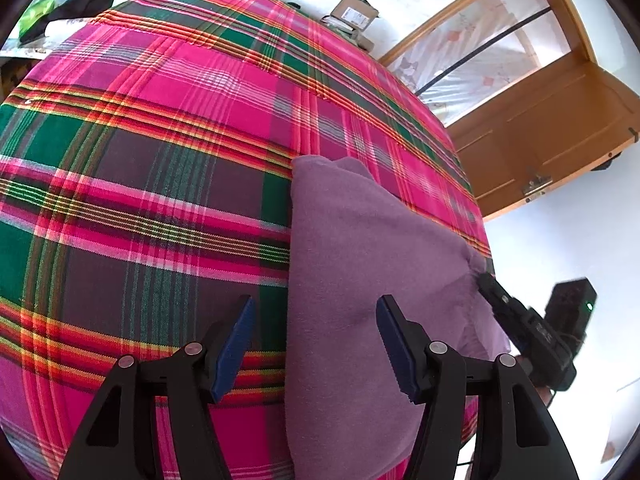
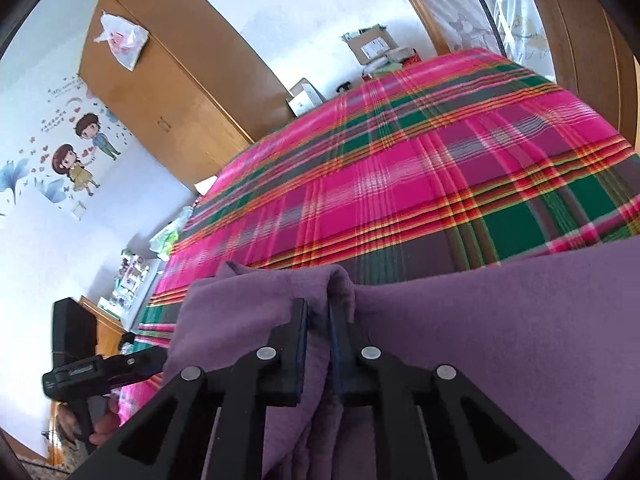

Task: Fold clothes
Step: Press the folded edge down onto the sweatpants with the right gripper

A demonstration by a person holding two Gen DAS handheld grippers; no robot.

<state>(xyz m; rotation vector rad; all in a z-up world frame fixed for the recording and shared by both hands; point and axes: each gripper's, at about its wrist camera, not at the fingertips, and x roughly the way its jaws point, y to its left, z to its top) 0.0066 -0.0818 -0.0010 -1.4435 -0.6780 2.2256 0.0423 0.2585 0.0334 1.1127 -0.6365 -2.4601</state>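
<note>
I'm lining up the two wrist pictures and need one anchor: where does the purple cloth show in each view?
Left wrist view: the purple cloth fills the lower middle to right, its left edge lying between the open fingers.
Right wrist view: it spans the lower half, with a fold pinched in the right gripper.
Shared landmark: the cardboard box beyond the plaid bedspread.

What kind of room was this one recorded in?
Most likely a home bedroom: a bed under a pink plaid bedspread, a wooden wardrobe against the wall, and cartoon wall stickers. A purple garment lies on the bed.
</note>
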